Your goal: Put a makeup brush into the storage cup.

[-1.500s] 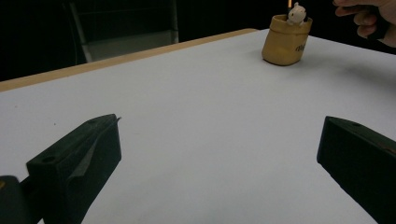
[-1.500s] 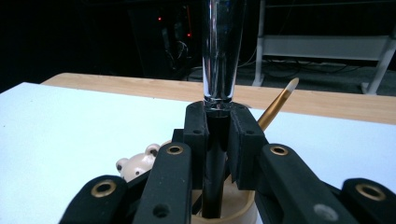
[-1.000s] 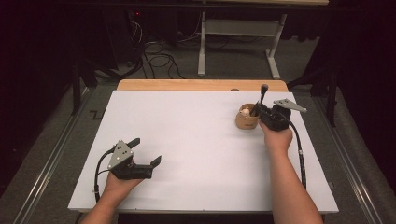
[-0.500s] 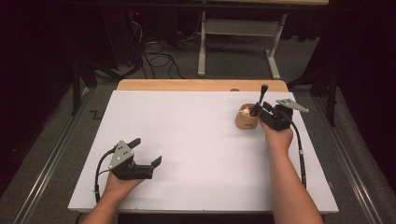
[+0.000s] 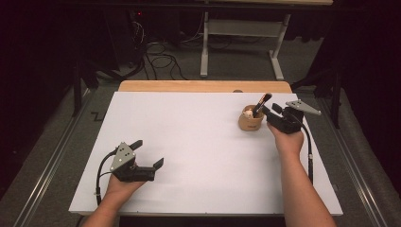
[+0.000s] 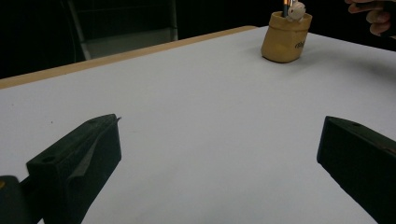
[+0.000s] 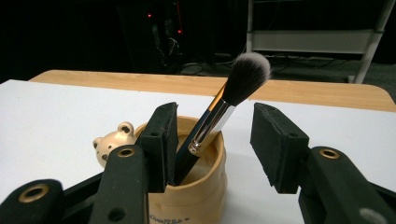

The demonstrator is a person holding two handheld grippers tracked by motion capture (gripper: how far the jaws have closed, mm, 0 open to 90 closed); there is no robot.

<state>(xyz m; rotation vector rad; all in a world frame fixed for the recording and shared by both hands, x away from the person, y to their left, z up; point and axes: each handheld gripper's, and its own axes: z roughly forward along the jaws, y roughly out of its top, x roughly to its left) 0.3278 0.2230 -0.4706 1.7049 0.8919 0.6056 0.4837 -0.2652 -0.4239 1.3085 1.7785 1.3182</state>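
Left tongs: the black two-jaw left tongs (image 5: 150, 153) sit at the near left of the desk, jaws spread wide with nothing but bare white surface between them — clearly open in the left gripper view.
Left hand: the person's left hand (image 5: 120, 185) comes in from the bottom edge, and a black cable (image 5: 100, 171) loops off the tool's left side.
Desk: a white-topped desk (image 5: 189, 142) with a light wooden strip (image 5: 203, 86) along its far edge.
Cup: a small tan, rounded cup (image 5: 250, 122) stands upright at the far right of the desk, well apart from the left tongs; a little cream bear figure (image 7: 112, 141) perches on its rim.
Brush: a makeup brush with black handle, silver ferrule and dark white-tipped bristles (image 7: 223, 108) stands in the cup, leaning to the right in the right gripper view.
Right tongs: the black right tongs (image 7: 212, 140) hover at the cup's mouth, jaws parted — the brush stands between them, its handle close against the left jaw, the right jaw well clear.
Right hand: the right hand (image 5: 287, 140) holds its tool just beside the cup.
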